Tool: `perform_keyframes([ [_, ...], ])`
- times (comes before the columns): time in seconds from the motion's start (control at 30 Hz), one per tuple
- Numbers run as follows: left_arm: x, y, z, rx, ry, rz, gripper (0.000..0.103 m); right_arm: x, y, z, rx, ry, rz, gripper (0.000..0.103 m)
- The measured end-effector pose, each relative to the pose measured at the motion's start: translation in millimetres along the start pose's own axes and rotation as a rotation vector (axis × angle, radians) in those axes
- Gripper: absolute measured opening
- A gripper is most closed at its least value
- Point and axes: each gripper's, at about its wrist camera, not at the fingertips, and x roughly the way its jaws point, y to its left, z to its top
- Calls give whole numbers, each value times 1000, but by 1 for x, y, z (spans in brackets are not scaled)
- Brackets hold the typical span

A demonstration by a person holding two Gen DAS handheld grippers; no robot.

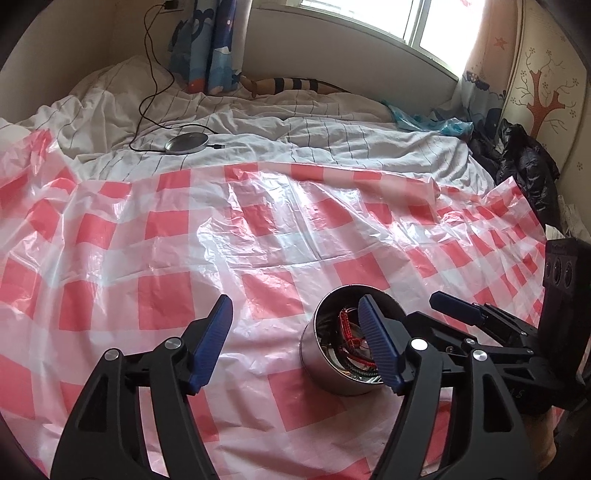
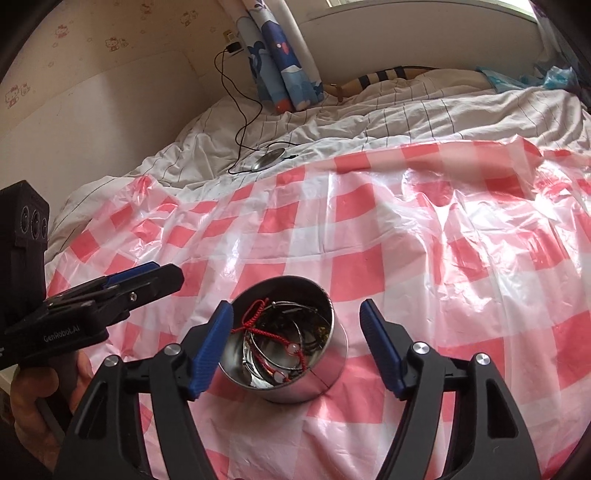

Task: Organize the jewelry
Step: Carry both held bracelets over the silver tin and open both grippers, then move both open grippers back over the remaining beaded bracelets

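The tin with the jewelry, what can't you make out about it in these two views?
- Left wrist view: the left gripper's right finger covers part of the tin's inside.
- Right wrist view: the tangle under the red cord is too small to count pieces.
- Neither view shows the tin's far wall outside.

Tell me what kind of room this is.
Most likely a bedroom, perhaps a child's. A rumpled striped duvet covers a bed under a window, cartoon-print curtains hang beside it, and a red-checked plastic sheet is spread over the bedding as a work surface.
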Motion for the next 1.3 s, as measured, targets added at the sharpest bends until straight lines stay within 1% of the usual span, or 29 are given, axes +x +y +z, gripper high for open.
perform_keyframes([
  [0.2, -1, -8, -2, 52, -11, 45, 70, 3, -1, -1, -1, 8, -4, 74],
  [0.4, -4, -11, -2, 80, -25, 76, 73, 7, 1, -3, -20, 22, -10, 77],
  [0.6, -4, -13, -3, 90, -25, 83, 76, 5, -2, -4, -14, 26, -26, 78],
  [0.73, -7, -11, -12, 96, -11, 82, 78, -7, -9, -4, 14, 16, -42, 79],
  [0.8, -9, -13, -19, 109, 7, 78, 78, -22, -13, -8, 35, 2, -48, 80],
  [0.87, -10, -18, -29, 142, 29, 74, 78, -36, -17, -12, 49, -13, -56, 84],
  [0.93, -11, -25, -44, 177, 60, 66, 79, -51, -22, -19, 68, -24, -65, 84],
  [1.03, -12, -33, -67, 220, 121, 40, 79, -70, -29, -29, 108, -26, -48, 84],
  [1.1, -12, -37, -79, 244, 153, 33, 79, -84, -30, -40, 112, -20, -49, 84],
  [1.17, -13, -36, -89, 250, 186, 1, 79, -95, -28, -51, 111, -17, -64, 84],
  [1.3, -14, -32, -103, 211, 254, -96, 79, -108, -28, -77, 131, 5, -80, 88],
])
